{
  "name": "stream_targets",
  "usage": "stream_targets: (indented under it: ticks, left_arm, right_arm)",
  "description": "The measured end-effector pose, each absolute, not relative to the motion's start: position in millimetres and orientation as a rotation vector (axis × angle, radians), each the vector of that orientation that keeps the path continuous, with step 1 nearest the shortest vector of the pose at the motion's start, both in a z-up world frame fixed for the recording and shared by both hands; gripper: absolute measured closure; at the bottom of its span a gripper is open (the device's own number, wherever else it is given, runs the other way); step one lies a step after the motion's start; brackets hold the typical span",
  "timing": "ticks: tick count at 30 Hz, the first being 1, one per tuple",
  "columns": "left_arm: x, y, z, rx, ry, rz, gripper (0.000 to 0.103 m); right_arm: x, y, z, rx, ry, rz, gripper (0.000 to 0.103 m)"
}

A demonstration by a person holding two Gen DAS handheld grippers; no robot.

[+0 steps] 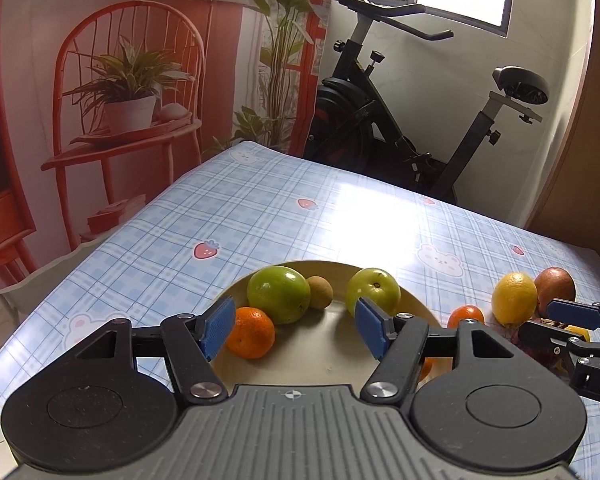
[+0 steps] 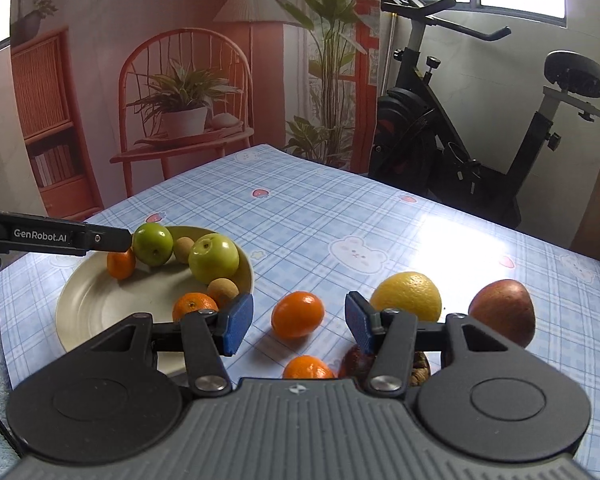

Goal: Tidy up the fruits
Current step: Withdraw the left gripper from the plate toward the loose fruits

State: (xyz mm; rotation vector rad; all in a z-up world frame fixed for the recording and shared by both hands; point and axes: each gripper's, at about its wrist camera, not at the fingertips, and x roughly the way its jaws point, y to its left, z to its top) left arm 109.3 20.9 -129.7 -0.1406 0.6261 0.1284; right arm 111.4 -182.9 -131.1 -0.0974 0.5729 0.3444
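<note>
A: Start at the left. How does the left gripper (image 1: 296,326) sit?

B: It tilts down over the cream plate (image 1: 332,360), blue pads apart, nothing between them. In the left wrist view the gap opens onto bare plate. A tangerine (image 1: 251,332) lies just beside the left pad, at nine o'clock in the plate.

A: And the other fruit in the plate?

B: A green apple (image 1: 278,293) at eleven o'clock touches a small brown fruit (image 1: 321,291); a second green apple (image 1: 374,290) sits at one o'clock. The right wrist view shows two more at the plate's near right rim: another tangerine (image 2: 194,306) and a brown fruit (image 2: 223,292), touching each other.

A: Now the right gripper (image 2: 299,322).

B: It also points down, over the checked tablecloth (image 2: 320,216), jaws apart and empty. A loose tangerine (image 2: 298,315) lies on the cloth, framed in the gap. A further tangerine (image 2: 308,367) lies at six o'clock, close under the gripper body.

A: Further right?

B: A lemon (image 2: 407,295) at two o'clock behind the right pad, then a reddish-brown fruit (image 2: 503,312) at three o'clock. Something dark lies half hidden under the right finger; I cannot tell what.
</note>
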Motion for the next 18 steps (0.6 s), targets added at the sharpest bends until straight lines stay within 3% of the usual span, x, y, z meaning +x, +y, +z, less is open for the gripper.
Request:
stream_targets:
  ticks: [18]
  left_arm:
    - [115,-31,-125,-0.047,0.666,-0.008,0.034]
  right_arm:
    - [60,-238,-155,0.037,0.572,0.279,0.049]
